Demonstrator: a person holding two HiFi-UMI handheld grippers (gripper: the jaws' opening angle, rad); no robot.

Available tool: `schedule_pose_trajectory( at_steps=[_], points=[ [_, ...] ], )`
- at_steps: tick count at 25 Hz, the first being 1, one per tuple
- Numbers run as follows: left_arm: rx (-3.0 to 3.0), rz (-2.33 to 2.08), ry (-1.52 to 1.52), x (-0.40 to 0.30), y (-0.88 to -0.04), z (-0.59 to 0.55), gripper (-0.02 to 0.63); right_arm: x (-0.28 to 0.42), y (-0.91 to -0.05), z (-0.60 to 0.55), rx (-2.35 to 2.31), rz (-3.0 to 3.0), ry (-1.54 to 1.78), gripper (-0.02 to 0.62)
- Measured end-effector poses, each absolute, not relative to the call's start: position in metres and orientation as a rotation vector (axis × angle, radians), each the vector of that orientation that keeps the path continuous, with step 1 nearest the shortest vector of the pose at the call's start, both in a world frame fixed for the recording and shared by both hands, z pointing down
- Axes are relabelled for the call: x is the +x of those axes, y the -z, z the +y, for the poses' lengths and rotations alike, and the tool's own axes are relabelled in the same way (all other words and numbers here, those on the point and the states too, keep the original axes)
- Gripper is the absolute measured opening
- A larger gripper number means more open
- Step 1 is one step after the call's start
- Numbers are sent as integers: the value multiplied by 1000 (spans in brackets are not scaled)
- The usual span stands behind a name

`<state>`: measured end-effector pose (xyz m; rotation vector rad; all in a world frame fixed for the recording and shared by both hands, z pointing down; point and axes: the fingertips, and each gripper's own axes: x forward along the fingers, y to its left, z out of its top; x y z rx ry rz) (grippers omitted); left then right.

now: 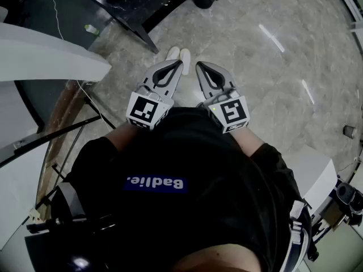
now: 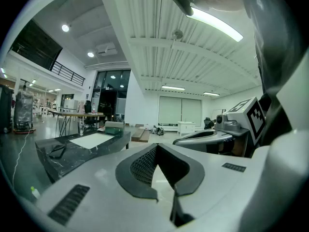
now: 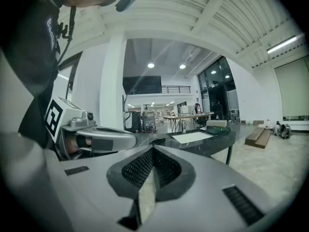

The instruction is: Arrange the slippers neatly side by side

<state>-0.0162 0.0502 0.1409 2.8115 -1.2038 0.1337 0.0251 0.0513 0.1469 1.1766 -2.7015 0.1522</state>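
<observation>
Two white slippers (image 1: pixel 178 54) lie side by side on the marble floor, just beyond my gripper tips in the head view; their near ends are hidden by the grippers. My left gripper (image 1: pixel 180 62) is held at chest height, shut with nothing between its jaws. Close beside it, my right gripper (image 1: pixel 198 65) is also shut and empty. Both point level across the room, so the slippers show in neither gripper view. The left gripper view shows its own closed tips (image 2: pixel 157 146) and the right gripper (image 2: pixel 217 134) alongside. In the right gripper view the closed tips (image 3: pixel 153 149) have the left gripper (image 3: pixel 96 139) beside them.
A dark marble-topped table (image 1: pixel 142 4) stands ahead to the left, with a white sheet (image 2: pixel 91 140) on it. A white counter (image 1: pixel 45 55) and a cable are on the left. A small bottle (image 1: pixel 91 29) sits on the floor. Wooden planks (image 3: pixel 258 135) lie farther off.
</observation>
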Motion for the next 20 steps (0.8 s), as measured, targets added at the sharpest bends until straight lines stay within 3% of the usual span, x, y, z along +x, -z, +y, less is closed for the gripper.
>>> schedule_pose_trajectory(
  at_steps=[20],
  points=[
    [2771, -1234, -105, -19, -142, 54, 0, 31, -147, 56, 1179, -2716, -155, 0]
  ],
)
